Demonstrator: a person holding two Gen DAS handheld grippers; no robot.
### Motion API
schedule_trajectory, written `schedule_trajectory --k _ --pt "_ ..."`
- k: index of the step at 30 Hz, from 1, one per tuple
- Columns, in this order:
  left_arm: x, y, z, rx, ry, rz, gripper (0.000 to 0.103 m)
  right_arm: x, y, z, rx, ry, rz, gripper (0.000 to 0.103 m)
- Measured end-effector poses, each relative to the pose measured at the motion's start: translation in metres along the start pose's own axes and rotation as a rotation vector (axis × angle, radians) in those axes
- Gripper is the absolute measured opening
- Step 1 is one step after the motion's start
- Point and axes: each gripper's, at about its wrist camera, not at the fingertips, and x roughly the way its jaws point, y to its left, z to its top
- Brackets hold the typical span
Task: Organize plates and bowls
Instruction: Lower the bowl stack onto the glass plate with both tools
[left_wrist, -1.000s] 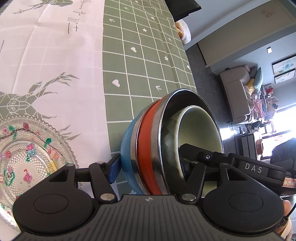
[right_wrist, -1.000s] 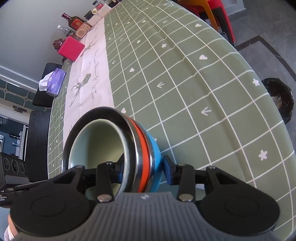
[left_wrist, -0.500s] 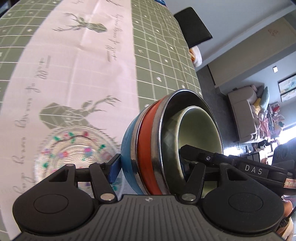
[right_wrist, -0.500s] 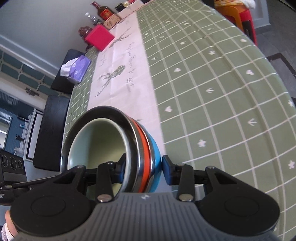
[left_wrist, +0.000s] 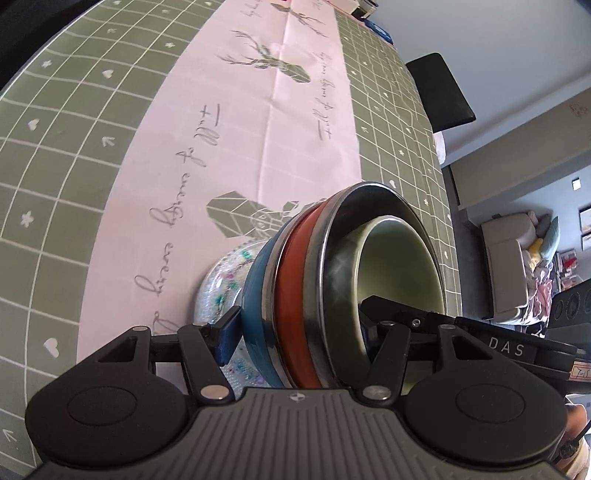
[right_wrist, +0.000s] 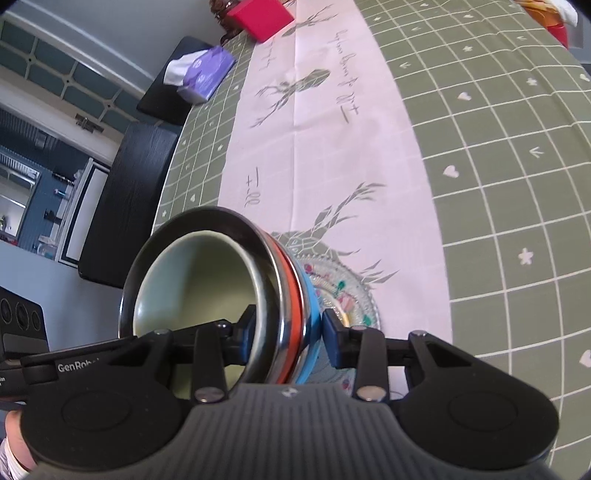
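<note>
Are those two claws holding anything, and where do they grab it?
Both the left gripper and right gripper clamp the stack of nested bowls by its rim wall, on opposite sides.

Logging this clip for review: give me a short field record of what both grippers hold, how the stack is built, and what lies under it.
held item: bowl stack, nested, tipped on its side
stack order, outer to inner: blue, orange, steel, pale green
left gripper: shut on the stack wall, one finger outside the blue bowl, one inside
right gripper: shut on the opposite wall in the same way
below stack: patterned glass plate on the pink runner
contact with plate: cannot tell
table cover: green grid tablecloth
</note>
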Motion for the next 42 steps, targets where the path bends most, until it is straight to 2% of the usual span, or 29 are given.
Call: schedule_trajectory --k 18,30,36,37,42 --pt "0.025 0.014 -0.008 -0.024 0.036 -0.024 0.067 0.016 -0.01 -0.005 -0.007 0.032 -0.059 0.036" --pt "0.025 0.018 -0.014 0.0 0.004 -0.046 0.068 0.015 -0.012 -0.007 -0.024 0.029 -0.05 0.036" --pt "0.025 0.026 -0.013 -0.02 0.011 -0.067 0.07 0.019 -0.01 -0.006 -0.014 0.052 -0.048 0.042" --pt "0.026 0.027 -0.013 -0.022 0.011 -0.067 0.072 0.021 -0.01 -0.006 -0.013 0.056 -0.05 0.046" --pt "0.019 0.025 -0.011 0.027 -0.028 -0.035 0.078 0.023 -0.011 -0.006 -0.011 0.067 -0.063 0.054"
